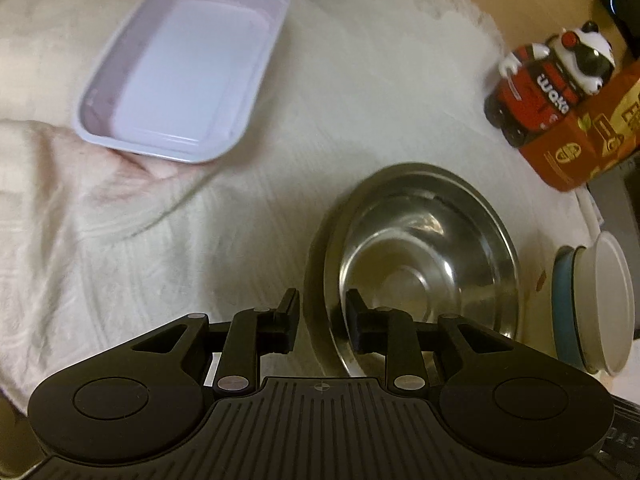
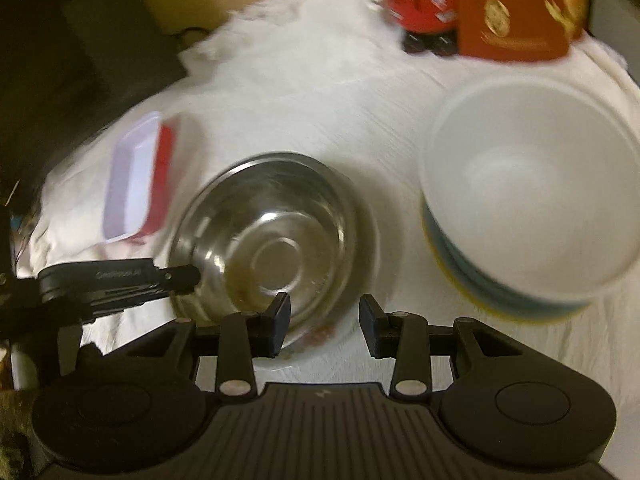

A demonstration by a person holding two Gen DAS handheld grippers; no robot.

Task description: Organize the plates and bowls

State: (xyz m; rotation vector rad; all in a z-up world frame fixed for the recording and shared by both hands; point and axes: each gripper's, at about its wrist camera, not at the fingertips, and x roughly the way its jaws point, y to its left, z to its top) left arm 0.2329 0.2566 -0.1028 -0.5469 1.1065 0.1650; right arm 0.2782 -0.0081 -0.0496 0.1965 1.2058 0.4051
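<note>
White cloth (image 1: pixel 340 120) w/ toy (image 1: pixel 556 80), box (image 1: pixel 580 148); left gripper (image 1: pixel 322 312) unclenched astride steel bowl (image 1: pixel 420 256) rim

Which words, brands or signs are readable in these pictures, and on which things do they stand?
"woko", as far as it can be read, upside down: on the red bottle with the panda figure.
Gold emblems, no readable words: on the red box.
Pale lettering, too blurred to read: on the left gripper in the right wrist view.
Nothing else carries readable text.

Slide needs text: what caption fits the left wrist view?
Left tongs straddle the rim of the steel bowl; white tray lies beyond on the cloth.
</note>
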